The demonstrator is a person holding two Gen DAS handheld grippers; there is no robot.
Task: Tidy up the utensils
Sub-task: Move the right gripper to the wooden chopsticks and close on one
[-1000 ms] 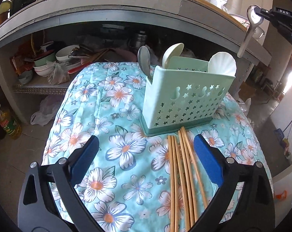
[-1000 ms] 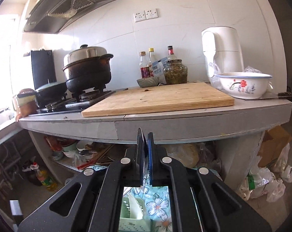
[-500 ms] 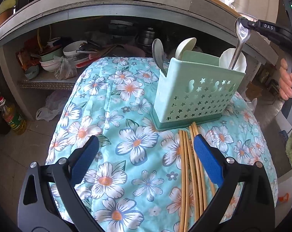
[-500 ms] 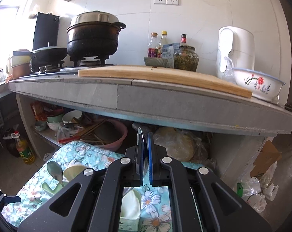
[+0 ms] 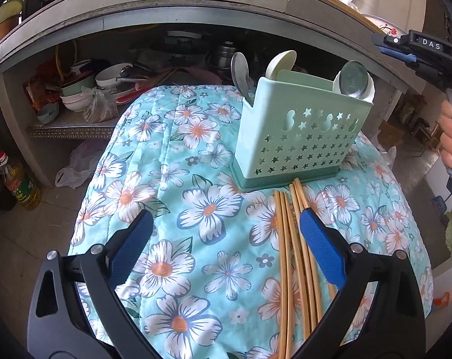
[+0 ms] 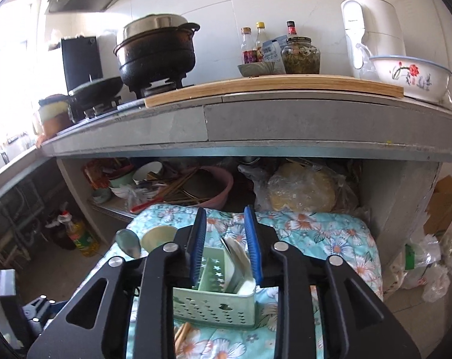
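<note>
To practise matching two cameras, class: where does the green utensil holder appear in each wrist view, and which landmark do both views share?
Left wrist view: the green utensil holder stands upper right of centre on the floral cloth, just beyond the chopsticks.
Right wrist view: it sits at bottom centre, below the right claw.
Shared landmark: the grey counter edge.

The right tongs (image 6: pixel 224 245), jaws just parted and empty, hover above the green utensil holder (image 6: pixel 214 302).

left tongs (image 5: pixel 224 227): black frame | blue ribbed pads | silver screws | right tongs (image 6: pixel 224 224): same
</note>
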